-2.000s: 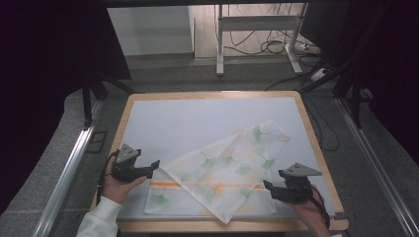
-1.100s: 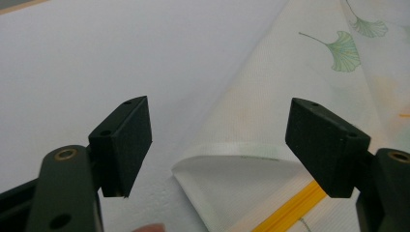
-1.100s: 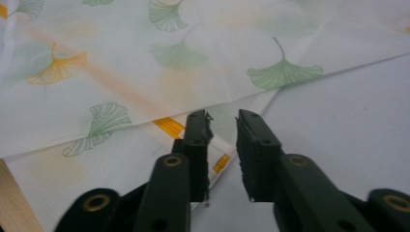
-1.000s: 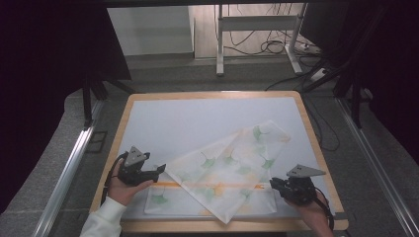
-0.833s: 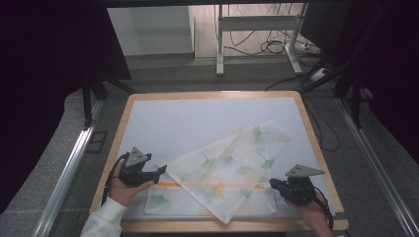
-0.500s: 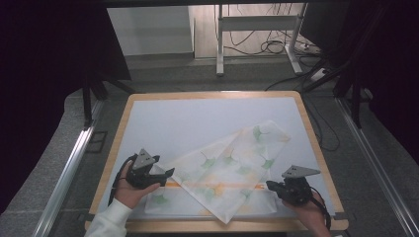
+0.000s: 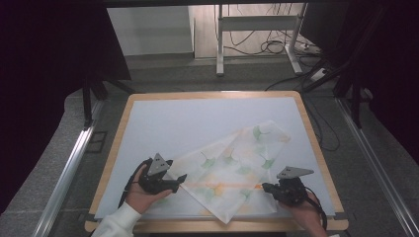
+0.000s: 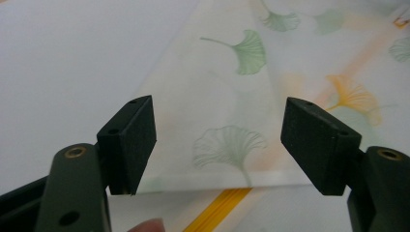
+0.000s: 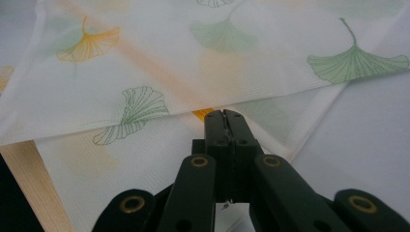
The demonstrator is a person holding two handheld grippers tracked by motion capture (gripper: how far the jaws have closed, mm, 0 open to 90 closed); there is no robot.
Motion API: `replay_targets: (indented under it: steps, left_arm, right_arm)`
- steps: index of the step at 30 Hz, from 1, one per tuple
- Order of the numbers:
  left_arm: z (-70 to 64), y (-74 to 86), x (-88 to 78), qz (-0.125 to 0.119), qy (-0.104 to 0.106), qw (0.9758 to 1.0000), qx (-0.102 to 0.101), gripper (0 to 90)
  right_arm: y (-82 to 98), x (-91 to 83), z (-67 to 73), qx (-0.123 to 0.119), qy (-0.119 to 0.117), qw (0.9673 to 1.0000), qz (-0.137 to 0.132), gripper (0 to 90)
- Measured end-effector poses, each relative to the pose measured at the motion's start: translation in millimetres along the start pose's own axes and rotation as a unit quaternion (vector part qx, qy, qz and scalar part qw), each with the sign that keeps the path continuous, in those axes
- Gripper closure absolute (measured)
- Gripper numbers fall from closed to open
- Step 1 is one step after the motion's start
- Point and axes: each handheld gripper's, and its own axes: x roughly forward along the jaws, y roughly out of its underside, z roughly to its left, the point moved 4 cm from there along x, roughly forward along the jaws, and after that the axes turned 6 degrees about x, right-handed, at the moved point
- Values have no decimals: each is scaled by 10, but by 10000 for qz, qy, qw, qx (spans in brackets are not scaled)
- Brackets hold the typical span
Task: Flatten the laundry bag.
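There is one cloth (image 7: 232,170) on the table (image 7: 163,118), and two grippers, one in each hand. The cloth is thin and white, with green and orange leaf prints and an orange stripe, and it is folded over itself so that two layers show.

At the left, the left gripper (image 7: 179,181) is at the left corner of the cloth, near the front edge of the table. Its jaws stand wide apart. In the left gripper view the folded edge of the cloth (image 8: 227,121) lies between the two black jaws, but the pads do not press on it. To the left of this gripper the white table surface is bare, so there is free room on that side.

The cloth lies in the front right part of the table and runs slantwise from the front edge up to the right. The far half of the table is bare.

At the right, the right gripper (image 7: 265,187) is at the right side of the cloth, near the front right corner of the table. Its jaws are closed together. In the right gripper view the tips (image 9: 225,118) sit at the folded edge of the cloth (image 9: 193,58); I cannot tell if cloth is caught between them. The wooden rim (image 7: 323,173) is close behind this hand.
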Motion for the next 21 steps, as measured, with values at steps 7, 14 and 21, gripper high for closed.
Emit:
replay_targets:
  steps: [7, 14, 21]
  left_arm:
    - [-195, -32, 78, 111, 190, 9992, 324, 283]
    - [-241, -22, 83, 128, 269, 9990, 321, 277]
    - [-432, -55, 161, 151, 477, 9977, 460, 272]
  right_arm:
    - [5, 14, 44, 14, -128, 9999, 9, 889]
    - [-2, 35, 55, -9, -132, 9999, 41, 889]
    - [16, 104, 79, -70, -175, 9996, 225, 889]
